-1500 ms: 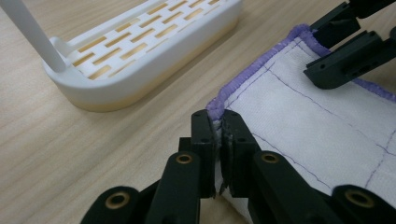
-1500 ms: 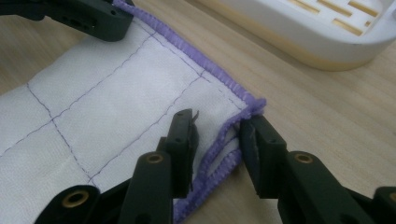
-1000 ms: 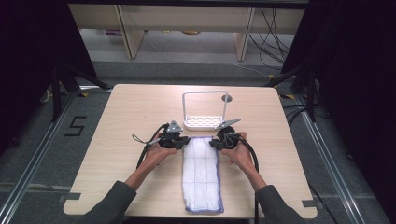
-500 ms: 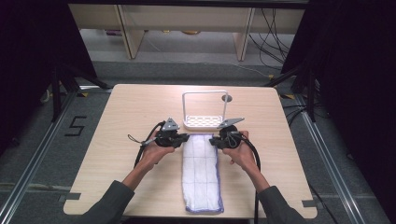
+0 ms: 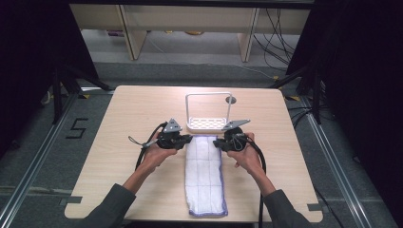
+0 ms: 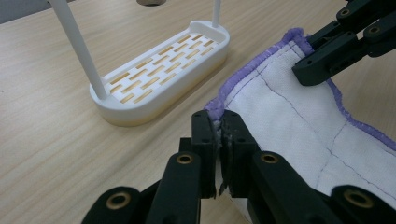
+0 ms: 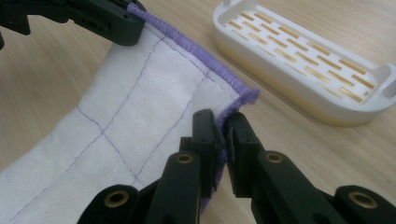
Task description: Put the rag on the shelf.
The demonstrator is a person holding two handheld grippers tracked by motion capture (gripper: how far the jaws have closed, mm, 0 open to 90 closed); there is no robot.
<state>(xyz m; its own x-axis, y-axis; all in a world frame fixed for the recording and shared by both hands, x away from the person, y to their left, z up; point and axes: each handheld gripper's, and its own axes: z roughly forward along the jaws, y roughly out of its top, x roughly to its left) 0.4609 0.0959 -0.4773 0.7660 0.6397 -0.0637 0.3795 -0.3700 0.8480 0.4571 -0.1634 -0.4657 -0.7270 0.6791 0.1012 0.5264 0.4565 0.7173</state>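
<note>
The two grippers haven't really gone anywhere vs. a sec ago. In the high view they sat at the far end of the cloth (image 5: 205, 173) then, and they sit there now, w/ the cloth laid out the same way. So the grab is done, and the next bit of the job, prob. lifting or folding that end, hasn't begun yet.

Landmark = the white rack (image 5: 207, 122) w/ its tall loop handle, at the far middle of the tabletop (image 5: 119, 156).

Cloth: white w/ purple edge, a long strip. Its far end lies just beside the rack, on the person's side. The rest runs straight away from the rack to the near edge of the tabletop.

Left gripper (image 6: 219, 126): jaws closed tight on the cloth's far left corner, purple hem pinched btwn them. It is near the rack's left end.

Right gripper (image 7: 221, 125): jaws closed on the far right corner, hem in btwn too. It is near the rack's right end.

Pose: both forearms come up from the near side, one each side of the cloth. Hands low, close to the tabletop. The jaws point in at each other across the cloth end.
</note>
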